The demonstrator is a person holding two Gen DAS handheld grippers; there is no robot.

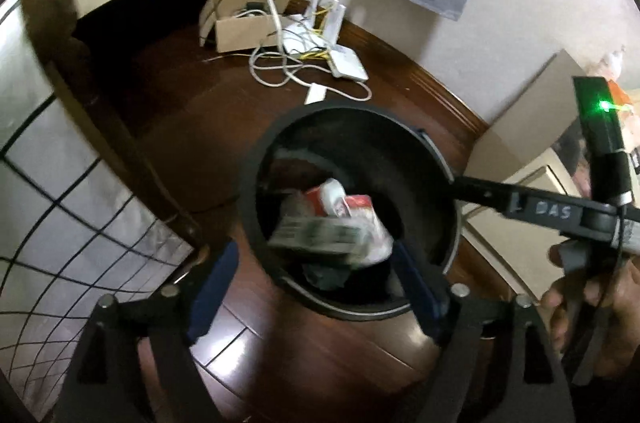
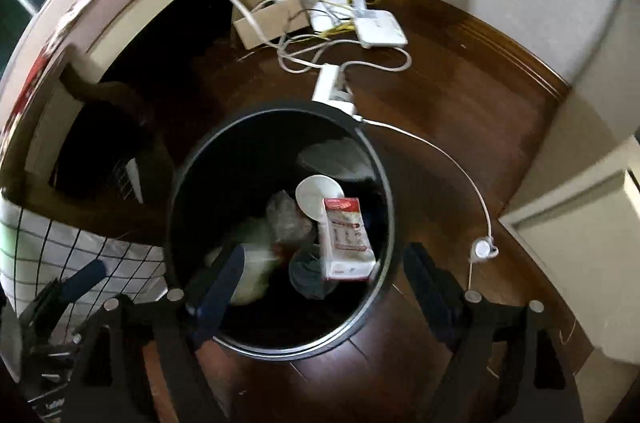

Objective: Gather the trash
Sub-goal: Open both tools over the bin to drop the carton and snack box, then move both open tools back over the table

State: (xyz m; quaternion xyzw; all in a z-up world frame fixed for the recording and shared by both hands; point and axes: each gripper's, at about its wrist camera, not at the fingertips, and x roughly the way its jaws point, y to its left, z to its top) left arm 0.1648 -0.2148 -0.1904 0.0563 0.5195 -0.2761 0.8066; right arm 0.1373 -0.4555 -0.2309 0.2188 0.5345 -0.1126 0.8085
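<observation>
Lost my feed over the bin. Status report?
Both grippers, left and right, open and empty above bin. Carton inside on other trash. Power strip and cable beside the rim, not blocking.

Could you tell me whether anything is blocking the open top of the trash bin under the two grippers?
Nothing visible does. The black trash bin has no lid, and the red-and-white carton already lies inside; the left gripper and right gripper are open above it.
</observation>
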